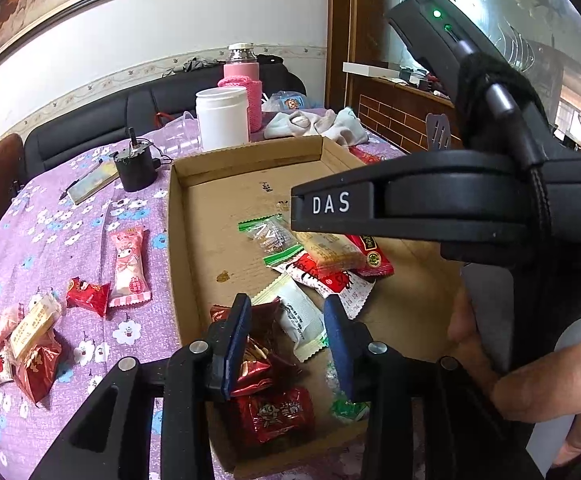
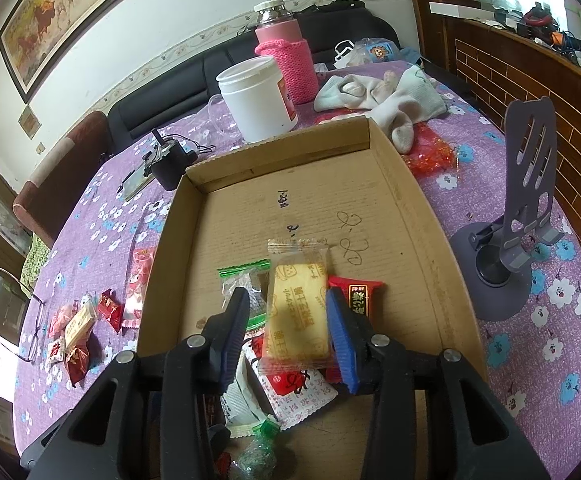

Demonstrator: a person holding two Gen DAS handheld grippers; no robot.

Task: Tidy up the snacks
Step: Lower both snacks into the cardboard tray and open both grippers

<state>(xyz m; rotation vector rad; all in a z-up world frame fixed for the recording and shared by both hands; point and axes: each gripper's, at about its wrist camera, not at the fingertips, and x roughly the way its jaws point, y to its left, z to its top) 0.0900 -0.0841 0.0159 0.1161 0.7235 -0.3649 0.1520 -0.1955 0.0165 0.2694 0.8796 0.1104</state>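
Note:
A shallow cardboard tray (image 1: pixel 178 240) (image 2: pixel 158 280) on the purple flowered cloth holds a heap of wrapped snacks. My left gripper (image 1: pixel 286 340) hangs open over its near end, with a dark red packet (image 1: pixel 258 344) and a white packet (image 1: pixel 300 320) lying between the fingers. My right gripper (image 2: pixel 288 336) is open around a yellow biscuit packet (image 2: pixel 298 312), which rests on a red-and-white packet (image 2: pixel 302 392); a gap shows at the left pad. Its black body (image 1: pixel 410 204) crosses the left wrist view. Several loose snacks (image 1: pixel 30 340) and a pink packet (image 1: pixel 128 266) lie left of the tray.
Behind the tray stand a white jar (image 1: pixel 222 118) and a pink flask (image 1: pixel 244 76), with socks (image 1: pixel 314 122) to their right. A black motor (image 1: pixel 134 168) sits at the far left, a grey phone stand (image 2: pixel 522 216) right of the tray. A hand (image 1: pixel 530 380) grips the right tool.

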